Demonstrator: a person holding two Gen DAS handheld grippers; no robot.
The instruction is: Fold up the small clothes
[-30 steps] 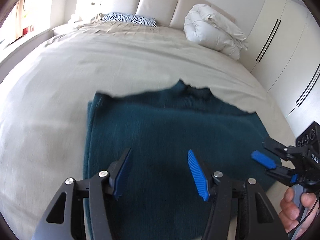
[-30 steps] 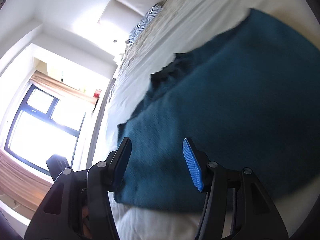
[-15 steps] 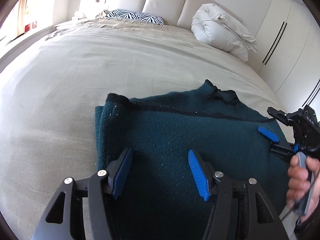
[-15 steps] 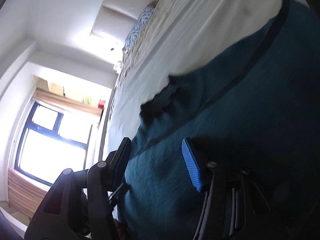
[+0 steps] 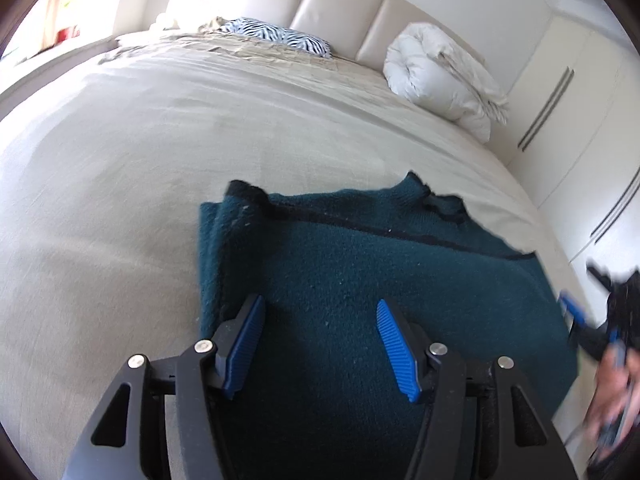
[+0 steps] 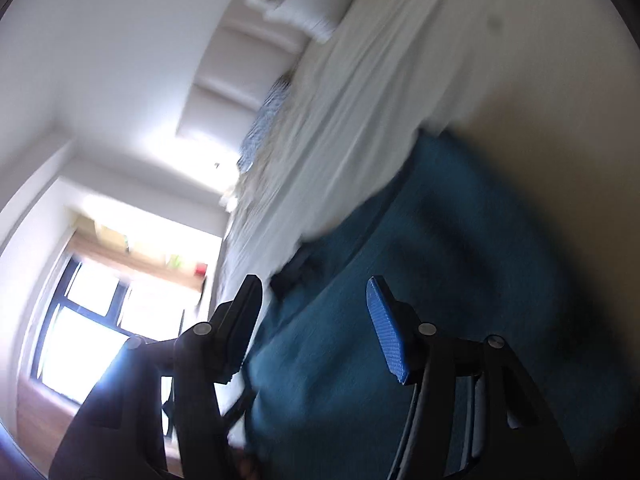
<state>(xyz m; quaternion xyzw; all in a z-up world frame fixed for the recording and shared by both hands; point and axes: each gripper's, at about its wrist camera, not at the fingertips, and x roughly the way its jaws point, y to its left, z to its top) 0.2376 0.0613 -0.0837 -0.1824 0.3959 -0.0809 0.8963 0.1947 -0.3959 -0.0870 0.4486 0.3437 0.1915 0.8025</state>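
A dark teal knitted sweater lies folded on the beige bed, its black-trimmed neck toward the headboard. My left gripper is open and empty, hovering just above the sweater's near left part. My right gripper is open and empty, tilted sideways over the sweater; this view is blurred by motion. The right gripper also shows blurred in the left wrist view at the sweater's right edge, held by a hand.
A rolled white duvet and a zebra-print pillow lie by the padded headboard. White wardrobe doors stand right of the bed. A window is on the left side of the room.
The right gripper has swung away toward the sweater's right edge and now blurs. The left gripper has stayed open over the sweater, shifting slightly. The sweater lies as before.
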